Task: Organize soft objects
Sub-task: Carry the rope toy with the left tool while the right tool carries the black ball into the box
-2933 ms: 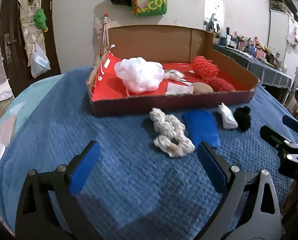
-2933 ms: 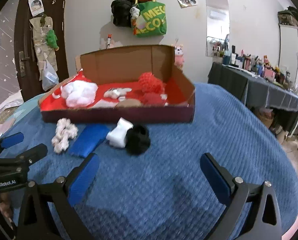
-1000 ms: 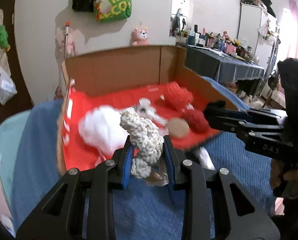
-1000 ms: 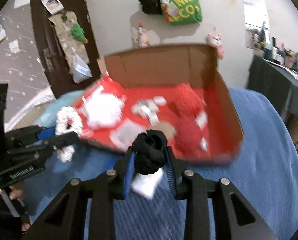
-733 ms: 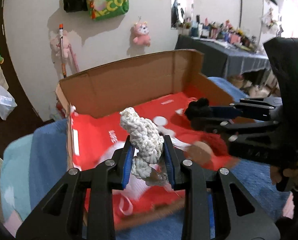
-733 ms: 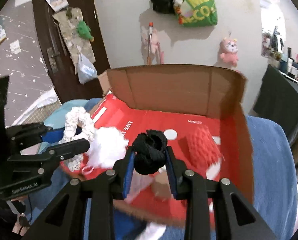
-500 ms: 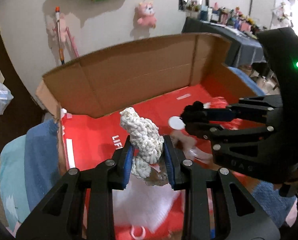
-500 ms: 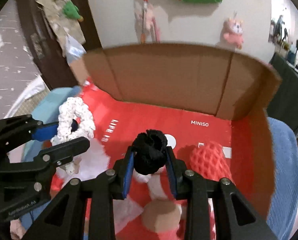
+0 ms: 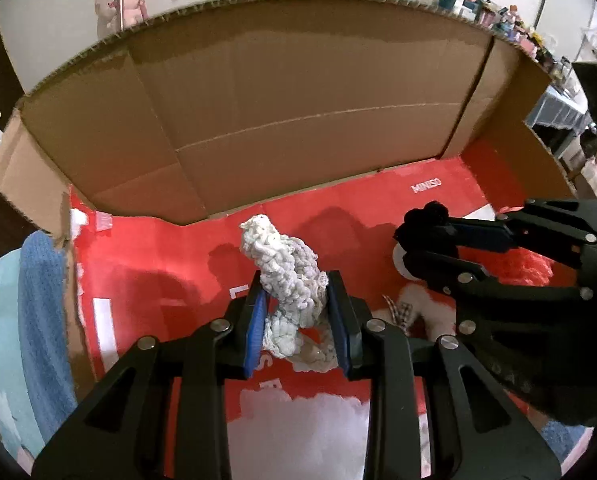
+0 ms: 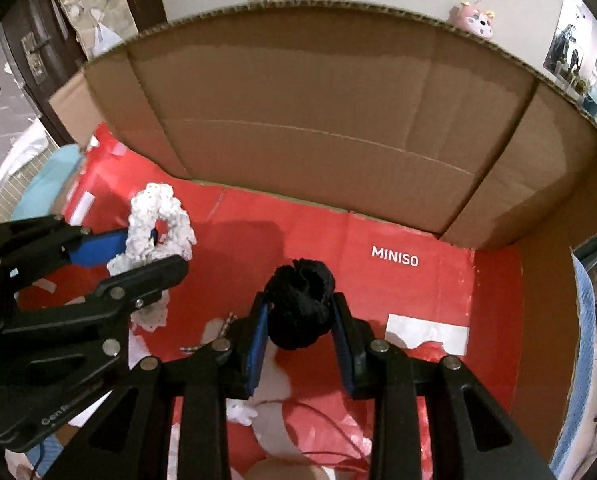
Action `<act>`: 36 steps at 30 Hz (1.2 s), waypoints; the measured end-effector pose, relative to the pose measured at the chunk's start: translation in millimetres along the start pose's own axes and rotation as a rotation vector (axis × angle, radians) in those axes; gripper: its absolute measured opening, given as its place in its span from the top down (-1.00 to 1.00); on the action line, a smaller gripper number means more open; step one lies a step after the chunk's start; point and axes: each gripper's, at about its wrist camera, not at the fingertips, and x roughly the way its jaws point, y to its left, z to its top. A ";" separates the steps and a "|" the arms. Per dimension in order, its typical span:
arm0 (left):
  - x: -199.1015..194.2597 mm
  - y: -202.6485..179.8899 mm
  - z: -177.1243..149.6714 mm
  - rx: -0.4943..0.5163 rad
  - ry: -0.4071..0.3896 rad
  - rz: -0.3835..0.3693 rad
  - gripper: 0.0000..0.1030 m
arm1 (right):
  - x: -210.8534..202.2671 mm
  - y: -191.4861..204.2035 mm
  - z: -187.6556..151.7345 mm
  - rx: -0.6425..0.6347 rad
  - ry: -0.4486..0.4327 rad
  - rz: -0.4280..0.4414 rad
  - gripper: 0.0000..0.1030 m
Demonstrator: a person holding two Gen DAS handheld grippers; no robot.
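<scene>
My left gripper (image 9: 297, 322) is shut on a white knitted scrunchie (image 9: 288, 276) and holds it above the red floor of the cardboard box (image 9: 298, 92). It also shows in the right wrist view (image 10: 156, 220). My right gripper (image 10: 298, 330) is shut on a black scrunchie (image 10: 300, 304), held over the box floor near the MINISO print (image 10: 394, 257). The right gripper also shows in the left wrist view (image 9: 426, 240), to the right of the left one.
Inside the box lie a white fluffy thing (image 9: 306, 428), a red knitted thing (image 9: 526, 266) and a small plush toy (image 9: 418, 304). The box's brown back wall (image 10: 318, 128) stands close ahead. A blue blanket (image 9: 42, 312) lies outside the box's left wall.
Both grippers have moved forward and lower over the box, each still holding its scrunchie. The back wall is much closer.
</scene>
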 end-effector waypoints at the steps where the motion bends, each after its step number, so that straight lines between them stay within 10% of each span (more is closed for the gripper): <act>1: 3.0 -1.5 1.3 -0.002 0.006 0.005 0.47 | 1.5 1.0 0.6 -0.004 0.005 -0.005 0.37; 36: 21.2 5.4 2.4 -0.041 0.050 0.017 0.46 | 27.2 8.3 7.2 -0.047 0.072 -0.080 0.05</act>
